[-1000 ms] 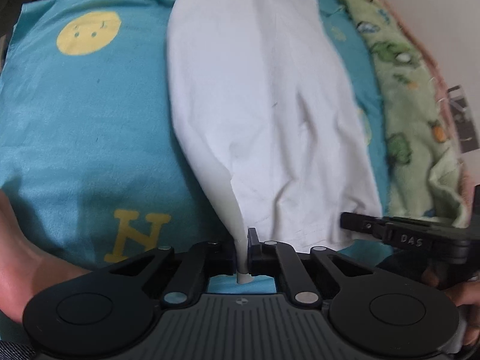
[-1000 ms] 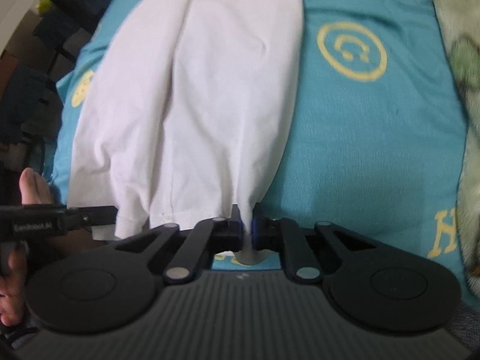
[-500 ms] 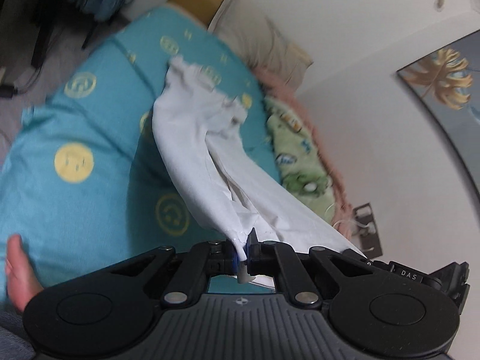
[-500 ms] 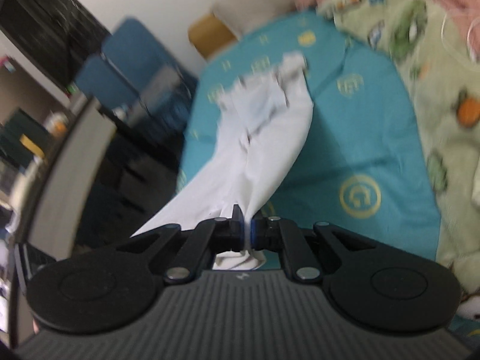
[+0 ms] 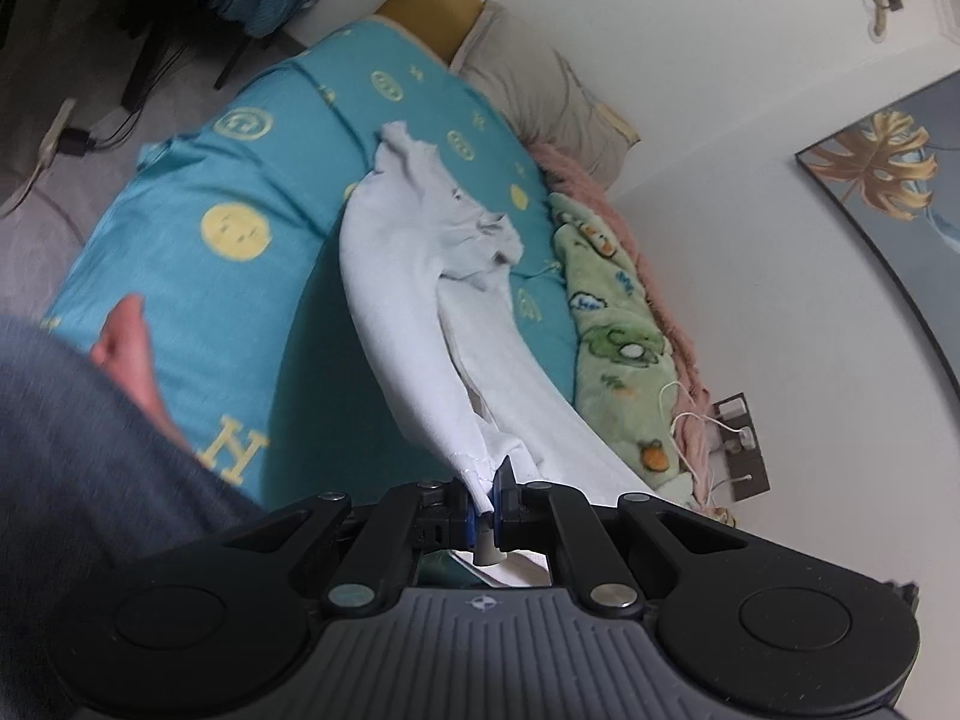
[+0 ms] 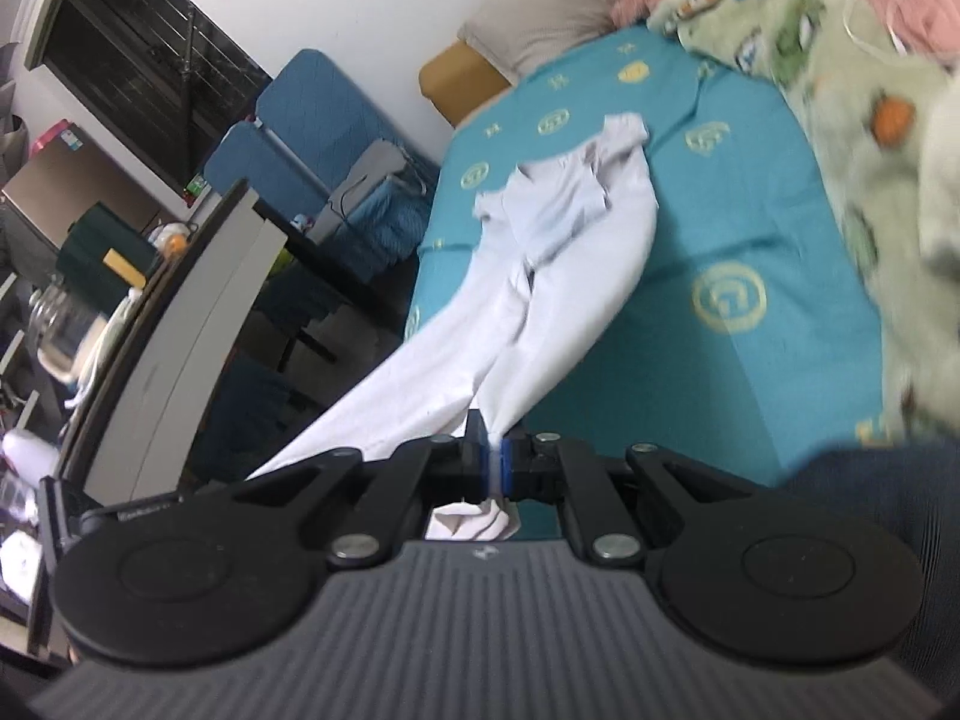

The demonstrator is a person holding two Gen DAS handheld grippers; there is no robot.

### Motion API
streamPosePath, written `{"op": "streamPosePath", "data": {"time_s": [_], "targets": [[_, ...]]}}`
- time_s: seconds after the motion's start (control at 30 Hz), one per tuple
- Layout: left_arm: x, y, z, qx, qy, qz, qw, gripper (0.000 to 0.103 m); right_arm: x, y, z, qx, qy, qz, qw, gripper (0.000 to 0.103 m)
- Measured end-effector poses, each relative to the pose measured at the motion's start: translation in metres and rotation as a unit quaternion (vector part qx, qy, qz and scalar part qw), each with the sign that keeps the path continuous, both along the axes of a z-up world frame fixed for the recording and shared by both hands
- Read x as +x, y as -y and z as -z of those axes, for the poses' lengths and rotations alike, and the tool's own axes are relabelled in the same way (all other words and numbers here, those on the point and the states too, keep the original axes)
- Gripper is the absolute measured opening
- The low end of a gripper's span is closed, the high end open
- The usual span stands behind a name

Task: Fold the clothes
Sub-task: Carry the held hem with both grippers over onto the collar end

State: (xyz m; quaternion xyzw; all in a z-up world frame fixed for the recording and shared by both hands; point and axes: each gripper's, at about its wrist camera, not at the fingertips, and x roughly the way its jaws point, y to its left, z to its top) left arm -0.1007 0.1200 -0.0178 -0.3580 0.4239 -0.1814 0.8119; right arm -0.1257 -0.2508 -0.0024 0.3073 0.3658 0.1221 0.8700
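A white garment [image 5: 408, 300] hangs stretched from both grippers down to the teal bed sheet [image 5: 210, 276], its far end bunched on the bed. My left gripper [image 5: 487, 504] is shut on one near corner of its hem. My right gripper [image 6: 493, 459] is shut on the other near corner of the white garment [image 6: 540, 312], with a bit of cloth hanging below the jaws. Both grippers are raised above the bed [image 6: 720, 240].
A green printed blanket [image 5: 624, 354] and pink fleece lie along the wall side. A beige pillow [image 5: 540, 84] sits at the bed head. A person's bare foot [image 5: 129, 348] rests on the sheet. A desk [image 6: 168, 324] and blue chairs [image 6: 312, 114] stand beside the bed.
Both grippers have lifted and pulled back, still shut on the hem. The garment went from lying flat on the bed to hanging stretched, with only its far end on the sheet.
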Motion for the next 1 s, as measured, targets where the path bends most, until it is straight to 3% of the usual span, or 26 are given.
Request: {"op": "streamPosePath", "data": {"time_s": [0.13, 0.23, 0.6, 0.8, 1.0], "targets": [[0.008, 0.001, 0.016, 0.002, -0.012, -0.003, 0.9999, 0.005, -0.003, -0.001, 0.014, 0.017, -0.005, 0.011, 1.0, 0.007], [0.022, 0.008, 0.012, 0.017, -0.006, -0.002, 0.9998, 0.005, 0.011, -0.005, 0.01, 0.001, 0.005, 0.017, 1.0, 0.007], [0.155, 0.045, -0.007, 0.151, 0.036, -0.017, 0.9877, 0.005, 0.132, -0.004, 0.009, -0.078, 0.006, 0.046, 0.996, 0.008], [0.241, 0.072, 0.018, 0.209, 0.049, -0.027, 0.9764, 0.005, 0.211, -0.005, 0.037, -0.107, 0.012, 0.046, 0.993, 0.008], [0.316, 0.089, 0.062, 0.247, 0.054, -0.031, 0.9669, 0.005, 0.286, -0.01, 0.073, -0.153, 0.018, 0.039, 0.987, 0.008]]}}
